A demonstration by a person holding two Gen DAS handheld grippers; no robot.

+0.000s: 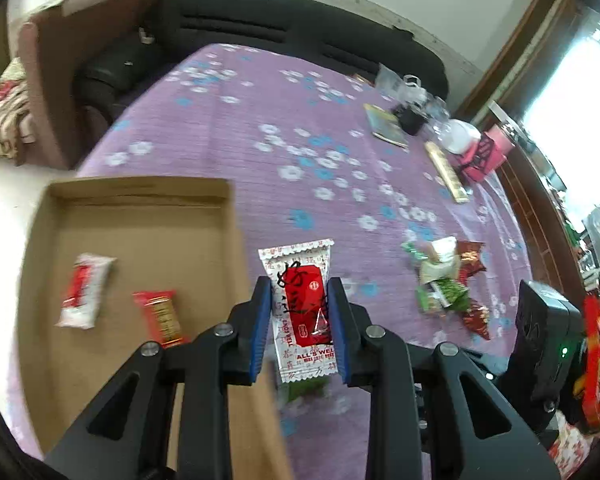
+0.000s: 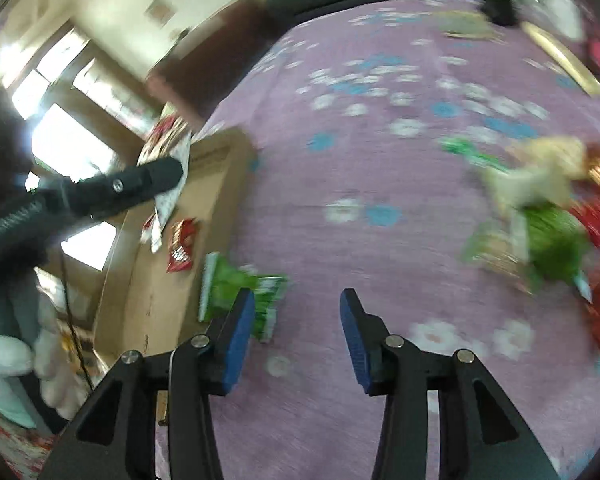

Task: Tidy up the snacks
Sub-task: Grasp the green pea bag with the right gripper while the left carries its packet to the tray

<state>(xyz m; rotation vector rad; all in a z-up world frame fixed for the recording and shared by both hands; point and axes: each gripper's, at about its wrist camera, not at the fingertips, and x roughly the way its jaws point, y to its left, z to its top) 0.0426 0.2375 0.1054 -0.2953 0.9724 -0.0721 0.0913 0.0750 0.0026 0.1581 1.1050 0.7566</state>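
Note:
My left gripper (image 1: 299, 285) is shut on a white packet with a red label (image 1: 296, 258), held above the table beside the right wall of a shallow cardboard box (image 1: 140, 200). A similar white packet (image 1: 85, 290) and a red bar (image 1: 162, 318) lie in the box. In the right wrist view my right gripper (image 2: 298, 312) stands open over the purple cloth with nothing between its pads. A green packet (image 2: 236, 284) lies on the cloth just left of its left finger, against the box (image 2: 216, 160). A mixed snack pile (image 2: 540, 220) sits to the right.
The table wears a purple flowered cloth (image 1: 260, 120). A book (image 1: 386, 124), a gold bar (image 1: 448, 172), a pink box (image 1: 486, 156) and clear containers (image 1: 416, 92) stand at its far right. A black sofa (image 1: 300, 28) and a brown armchair (image 1: 80, 40) lie beyond.

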